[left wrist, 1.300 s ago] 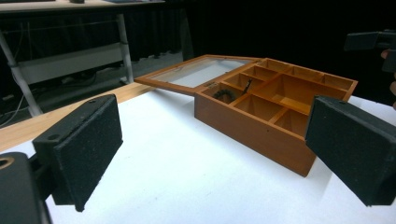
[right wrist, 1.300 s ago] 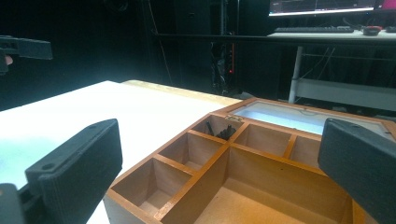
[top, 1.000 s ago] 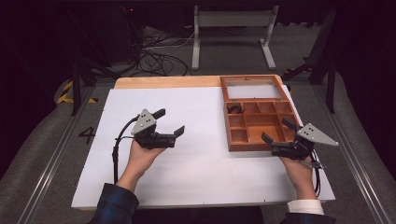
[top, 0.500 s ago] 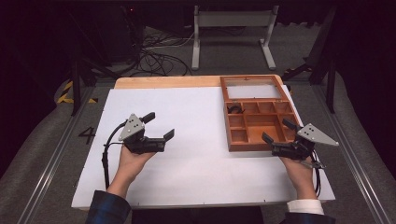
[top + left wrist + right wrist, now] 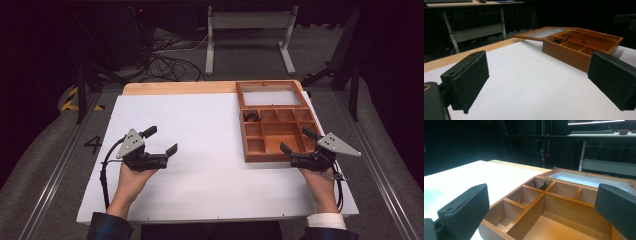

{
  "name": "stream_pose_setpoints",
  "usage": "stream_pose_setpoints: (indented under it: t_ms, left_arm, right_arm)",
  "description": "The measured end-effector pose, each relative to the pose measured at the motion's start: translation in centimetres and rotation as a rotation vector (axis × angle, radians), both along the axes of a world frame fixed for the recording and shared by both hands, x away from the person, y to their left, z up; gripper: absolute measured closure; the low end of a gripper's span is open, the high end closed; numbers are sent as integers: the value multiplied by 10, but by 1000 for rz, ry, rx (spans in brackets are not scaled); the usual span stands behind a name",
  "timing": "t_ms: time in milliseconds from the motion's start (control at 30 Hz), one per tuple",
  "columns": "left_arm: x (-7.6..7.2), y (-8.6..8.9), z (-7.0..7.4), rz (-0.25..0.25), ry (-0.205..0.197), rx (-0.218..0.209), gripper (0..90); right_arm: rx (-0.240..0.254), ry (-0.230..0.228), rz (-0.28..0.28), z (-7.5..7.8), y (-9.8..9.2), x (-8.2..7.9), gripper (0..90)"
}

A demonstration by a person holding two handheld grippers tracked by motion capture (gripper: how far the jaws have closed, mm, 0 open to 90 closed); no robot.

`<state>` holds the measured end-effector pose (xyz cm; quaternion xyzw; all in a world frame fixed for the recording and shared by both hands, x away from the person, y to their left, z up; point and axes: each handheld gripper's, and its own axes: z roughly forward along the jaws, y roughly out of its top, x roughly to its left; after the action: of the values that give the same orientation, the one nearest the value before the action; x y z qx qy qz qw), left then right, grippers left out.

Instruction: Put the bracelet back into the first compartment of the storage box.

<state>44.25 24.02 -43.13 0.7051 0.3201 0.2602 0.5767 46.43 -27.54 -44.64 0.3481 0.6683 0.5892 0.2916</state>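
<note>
An open wooden compartment box (image 5: pixel 274 150) stands at the right of the white sheet, its glass lid (image 5: pixel 272 95) laid flat behind it. A small black item (image 5: pixel 251 117) lies in the far-left compartment; it is also visible in the left gripper view (image 5: pixel 568 37) and the right gripper view (image 5: pixel 543 186). My left gripper (image 5: pixel 161 140) hovers open over the sheet's left part, well away from the box (image 5: pixel 564 53). My right gripper (image 5: pixel 297 140) is open at the box's near right corner, its jaws straddling the box wall (image 5: pixel 499 230). Nothing is held by either.
The white sheet (image 5: pixel 200 130) covers most of the table, with a strip of bare wood (image 5: pixel 180 88) at the back. Beyond the table stand a metal frame (image 5: pixel 250 30) and floor cables (image 5: pixel 165 55). Table rails run along both sides.
My left gripper has moved left and back toward the person, still open. The right gripper and the box have stayed in place.
</note>
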Motion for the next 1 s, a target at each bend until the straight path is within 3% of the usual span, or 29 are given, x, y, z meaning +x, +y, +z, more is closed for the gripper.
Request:
stream_pose_setpoints:
  t_ms: [533, 1000]
  left_arm:
    - [-12, 18, -9, 25, 4, -27, 42]
    - [-20, 34, -16, 42, -5, -12, 37]
  right_arm:
    - [13, -1, -9, -1, -3, -1, 0]
    - [12, -5, -11, -1, -3, -1, 0]
